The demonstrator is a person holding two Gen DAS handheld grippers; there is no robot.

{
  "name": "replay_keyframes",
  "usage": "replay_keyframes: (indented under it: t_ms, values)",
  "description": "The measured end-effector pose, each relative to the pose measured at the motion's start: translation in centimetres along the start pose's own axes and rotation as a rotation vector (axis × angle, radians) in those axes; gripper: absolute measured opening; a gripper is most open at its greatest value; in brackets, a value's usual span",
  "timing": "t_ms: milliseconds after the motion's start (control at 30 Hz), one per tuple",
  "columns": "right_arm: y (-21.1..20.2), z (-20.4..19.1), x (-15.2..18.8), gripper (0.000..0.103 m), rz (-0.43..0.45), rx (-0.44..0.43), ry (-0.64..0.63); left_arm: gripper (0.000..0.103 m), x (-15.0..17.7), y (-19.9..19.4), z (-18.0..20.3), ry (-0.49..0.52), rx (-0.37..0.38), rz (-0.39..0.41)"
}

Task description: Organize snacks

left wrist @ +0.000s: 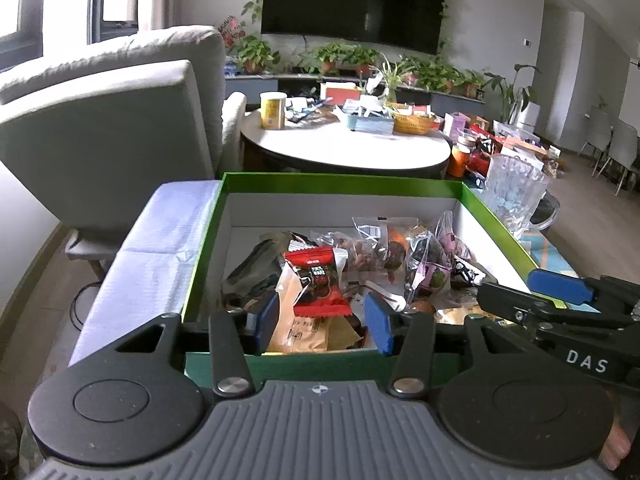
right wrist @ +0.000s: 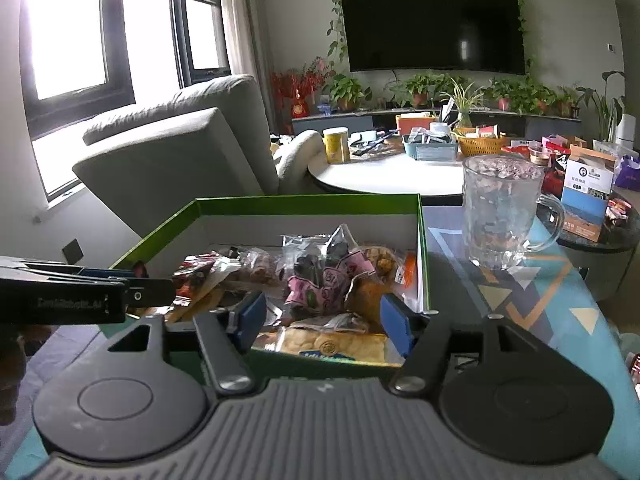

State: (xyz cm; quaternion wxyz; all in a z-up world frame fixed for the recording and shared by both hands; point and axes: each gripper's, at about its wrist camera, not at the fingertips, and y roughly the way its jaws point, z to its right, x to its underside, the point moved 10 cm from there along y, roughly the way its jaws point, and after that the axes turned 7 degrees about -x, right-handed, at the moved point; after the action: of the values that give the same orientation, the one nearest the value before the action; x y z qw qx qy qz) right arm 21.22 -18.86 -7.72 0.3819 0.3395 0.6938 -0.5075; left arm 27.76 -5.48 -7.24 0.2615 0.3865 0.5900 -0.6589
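**Snacks boxed, sorting pending**

Our left gripper (left wrist: 326, 320) and right gripper (right wrist: 322, 320) stand spread and empty; ahead of both sets of fingers, mixed plastic-wrapped snack packets (right wrist: 320, 276) fill the green-rimmed white cardboard box (left wrist: 340, 179); we judge gathering done, arranging left; the clear glass mug (right wrist: 500, 216) beyond the right fingers limits room.

Snack packets (left wrist: 320, 276) in box (left wrist: 340, 184), mug (right wrist: 502, 212) to its right

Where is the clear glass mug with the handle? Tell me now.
The clear glass mug stands upright on the patterned tablecloth, just right of the green box, in front of the round white table.
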Motion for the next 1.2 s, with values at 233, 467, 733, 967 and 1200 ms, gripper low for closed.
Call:
replay_keyframes:
  t_ms: [233, 467, 733, 967, 1200]
  values:
    - [-2.2, -1.1, -0.2, 0.059, 0.038, -0.012, 0.008, 0.048, 0.1, -2.6, -0.3, -0.017, -0.022, 0.042]
    - [-4.4, -1.8, -0.2, 0.059, 0.057, -0.005, 0.045, 0.048, 0.7, -5.2, -0.3, -0.030, -0.031, 0.052]
    - [-6.3, -2.2, 0.7, 0.059, 0.057, 0.023, 0.070, 0.055, 1.8, -7.7, 0.1, -0.046, -0.048, 0.073]
    - [-7.0, -2.3, 1.3, 0.059, 0.051, 0.020, 0.101, 0.055, 2.5, -8.6, 1.0, -0.018, -0.048, 0.076]
    - [-7.9, -2.2, 1.2, 0.059, 0.078, 0.030, 0.096, 0.055, 2.7, -9.2, 1.6, -0.001, -0.043, 0.086]
